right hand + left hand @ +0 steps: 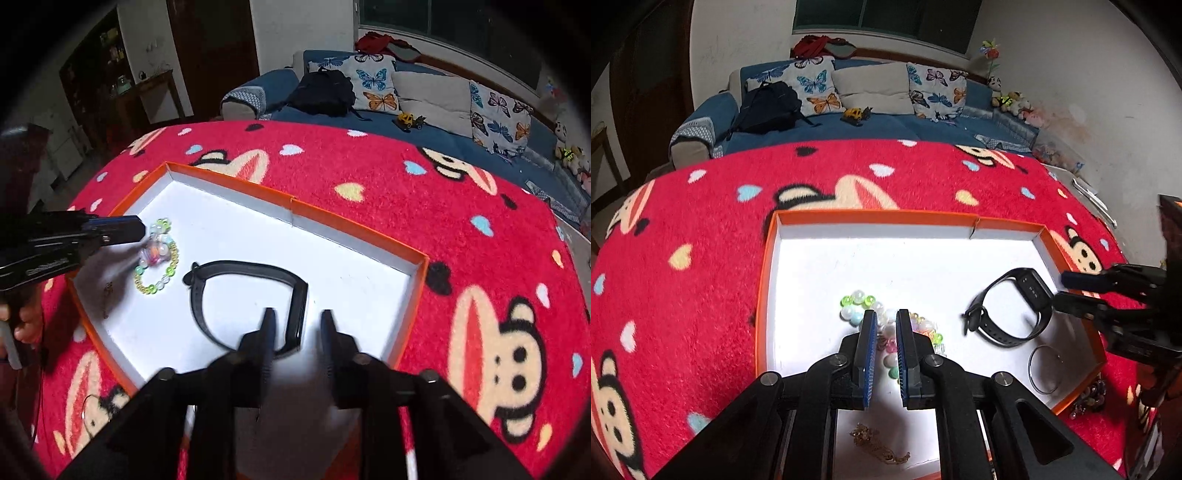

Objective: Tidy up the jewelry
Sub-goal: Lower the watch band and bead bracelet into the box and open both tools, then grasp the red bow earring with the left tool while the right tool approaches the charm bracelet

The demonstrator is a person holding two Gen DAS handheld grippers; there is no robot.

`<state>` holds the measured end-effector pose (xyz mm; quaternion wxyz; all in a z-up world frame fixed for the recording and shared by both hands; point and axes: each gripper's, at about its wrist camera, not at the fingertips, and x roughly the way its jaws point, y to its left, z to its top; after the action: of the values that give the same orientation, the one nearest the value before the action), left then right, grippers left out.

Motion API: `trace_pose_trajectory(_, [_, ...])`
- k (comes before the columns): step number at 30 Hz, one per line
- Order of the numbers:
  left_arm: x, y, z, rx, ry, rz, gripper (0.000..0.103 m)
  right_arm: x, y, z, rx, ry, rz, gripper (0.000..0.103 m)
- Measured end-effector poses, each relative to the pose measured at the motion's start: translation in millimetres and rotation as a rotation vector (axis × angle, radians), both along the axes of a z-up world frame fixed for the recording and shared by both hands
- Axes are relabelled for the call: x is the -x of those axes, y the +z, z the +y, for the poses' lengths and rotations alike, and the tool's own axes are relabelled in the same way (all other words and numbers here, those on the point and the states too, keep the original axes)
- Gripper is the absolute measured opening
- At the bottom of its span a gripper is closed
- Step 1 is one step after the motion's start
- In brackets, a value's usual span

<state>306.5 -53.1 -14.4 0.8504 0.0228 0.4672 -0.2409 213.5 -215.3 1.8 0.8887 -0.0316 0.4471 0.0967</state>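
Shallow orange tray (768,258) with a white floor sits on a bench covered by a red fleece blanket (683,295) printed with cartoon monkeys and hearts. Inside the tray: a pile of pastel and green beaded bracelets (857,306) left of centre, a black smart band (1008,310) right of centre, a thin clear bangle (1043,369) near the right wall, and a tangled gold chain (879,443) at the near edge. Left tongs (886,321) point steeply down over the bead pile, blue pads upright with only a narrow gap between them; beads show in that gap and around the tips, but whether the pads press any bead I cannot tell. From the right wrist view the left tongs' tips (142,230) sit at the top of the bead cluster (159,258), which is blurred just there. Right tongs (297,321) are spread, jaws apart, with white tray floor showing between them; the band (251,295) lies flat just ahead, its black module beside the left finger (267,332), touching not certain. Nothing is pinched by the right tongs. In the left wrist view they reach in over the tray's right wall, tips (1062,288) just beside the band's module. More dark beads (1089,398) lie on the blanket outside the tray's right wall. Behind: blue sofa (886,125) with butterfly cushions, a black backpack (768,107), a yellow toy truck (855,114).
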Motion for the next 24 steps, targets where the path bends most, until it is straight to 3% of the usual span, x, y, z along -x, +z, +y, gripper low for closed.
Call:
trace_pose_trajectory(1, [0,-1,1,0.0,0.002,0.004,0.017,6,4,-1,0.002,0.005,-0.011,0.043])
trace_pose_trajectory(4, [7,-1,3,-0.014,0.017,-0.002,0.029,20,11,-4,-0.001,0.004,-0.035,0.045])
trace_pose_trajectory(10, [46,22,6,-0.017,-0.004,-0.066,0.031,61,22,-7,-0.009,0.019,-0.082,0.047])
trace_pose_trajectory(16, [108,39,2,-0.008,-0.064,-0.113,0.032,94,13,-3,-0.028,0.043,-0.069,0.047])
trace_pose_trajectory(24, [176,30,-32,0.013,-0.227,-0.105,0.032,125,-4,-13,-0.082,0.016,-0.038,0.047])
